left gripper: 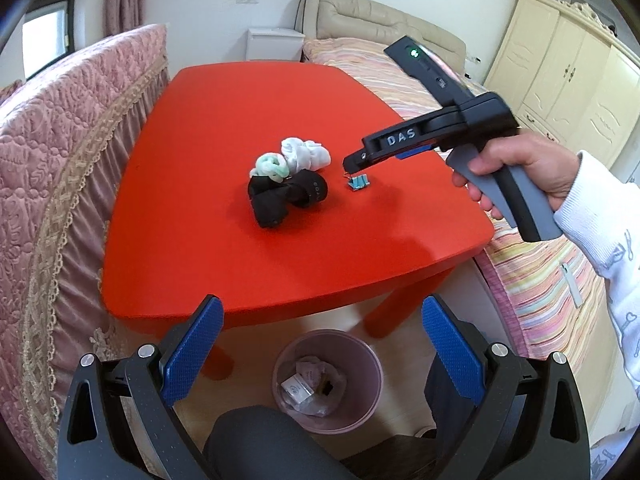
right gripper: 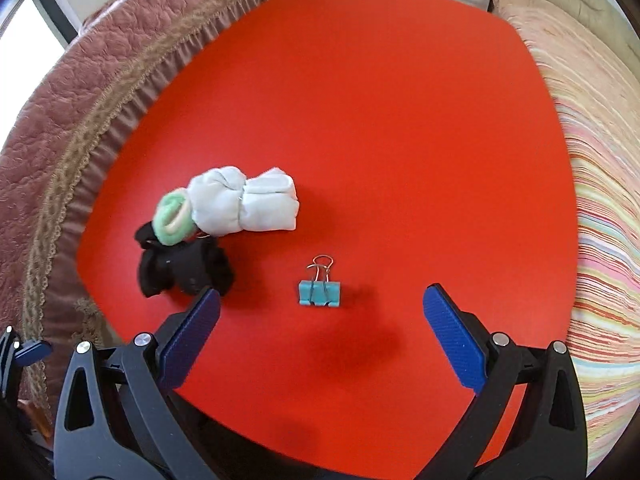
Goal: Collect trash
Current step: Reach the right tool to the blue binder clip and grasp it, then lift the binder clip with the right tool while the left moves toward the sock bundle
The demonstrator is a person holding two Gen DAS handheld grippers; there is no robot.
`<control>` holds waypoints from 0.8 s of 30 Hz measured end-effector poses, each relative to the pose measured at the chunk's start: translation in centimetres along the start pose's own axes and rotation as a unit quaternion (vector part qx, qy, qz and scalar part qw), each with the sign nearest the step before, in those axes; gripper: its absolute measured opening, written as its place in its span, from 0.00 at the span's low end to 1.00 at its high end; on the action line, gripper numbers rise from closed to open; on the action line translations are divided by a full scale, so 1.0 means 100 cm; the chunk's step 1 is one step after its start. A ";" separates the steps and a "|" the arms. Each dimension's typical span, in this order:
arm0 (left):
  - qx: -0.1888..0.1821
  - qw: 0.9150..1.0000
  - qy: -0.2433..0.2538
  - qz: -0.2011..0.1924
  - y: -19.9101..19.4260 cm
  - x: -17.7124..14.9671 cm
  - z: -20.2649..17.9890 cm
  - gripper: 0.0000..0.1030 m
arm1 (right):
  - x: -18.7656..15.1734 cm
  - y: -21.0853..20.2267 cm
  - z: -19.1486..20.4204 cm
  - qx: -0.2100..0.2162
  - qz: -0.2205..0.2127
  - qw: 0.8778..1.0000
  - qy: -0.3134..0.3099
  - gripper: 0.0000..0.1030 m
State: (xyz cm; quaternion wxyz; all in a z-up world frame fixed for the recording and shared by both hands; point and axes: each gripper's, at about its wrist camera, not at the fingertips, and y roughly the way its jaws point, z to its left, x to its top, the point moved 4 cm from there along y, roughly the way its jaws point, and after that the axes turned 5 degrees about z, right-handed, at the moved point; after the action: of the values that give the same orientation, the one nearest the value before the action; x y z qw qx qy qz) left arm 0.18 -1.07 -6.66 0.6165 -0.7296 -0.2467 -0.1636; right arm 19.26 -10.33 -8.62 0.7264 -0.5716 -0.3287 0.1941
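A teal binder clip [right gripper: 319, 291] lies on the red table [right gripper: 380, 120], just ahead of my open, empty right gripper [right gripper: 322, 304], between its blue pads. It also shows in the left wrist view [left gripper: 358, 183] under the right gripper's tip [left gripper: 352, 162]. A white rolled sock with a green cuff [right gripper: 228, 204] and a black rolled sock [right gripper: 180, 268] lie left of the clip, touching each other. My left gripper [left gripper: 322, 324] is open and empty, held off the table's near edge above a pink trash bin [left gripper: 327, 380] on the floor with several scraps inside.
A pink quilted sofa cover [left gripper: 60, 168] borders the table's left side. A bed with a striped blanket [left gripper: 532, 280] runs along its right side. A cream wardrobe [left gripper: 568, 92] stands at the back right. The person's dark-clad knee [left gripper: 256, 440] is beside the bin.
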 end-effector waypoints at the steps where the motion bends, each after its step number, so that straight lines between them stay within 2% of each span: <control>1: 0.000 1.000 -0.001 0.001 0.000 0.000 0.001 0.93 | 0.001 0.004 0.000 -0.001 0.006 1.000 0.001 0.78; 5: -0.003 1.000 -0.011 0.004 0.002 -0.001 0.006 0.93 | 0.001 0.015 0.000 -0.003 0.018 1.000 0.000 0.66; 14: -0.007 1.000 -0.021 0.007 0.005 -0.001 0.009 0.93 | -0.002 0.022 -0.001 -0.013 0.022 1.000 -0.007 0.26; 15: -0.007 1.000 -0.022 0.008 0.005 -0.001 0.009 0.93 | -0.003 0.021 -0.001 -0.016 0.020 1.000 -0.007 0.24; 24: -0.002 1.000 -0.024 0.006 0.007 0.010 0.009 0.93 | -0.010 0.003 0.001 -0.002 -0.008 1.000 -0.002 0.24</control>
State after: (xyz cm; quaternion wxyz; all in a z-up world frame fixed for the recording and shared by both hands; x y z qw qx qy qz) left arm 1.33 -0.10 -6.90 0.6099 -0.7362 -0.2561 -0.1429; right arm 18.55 -10.87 -9.11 0.7257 -0.5703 -0.3353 0.1891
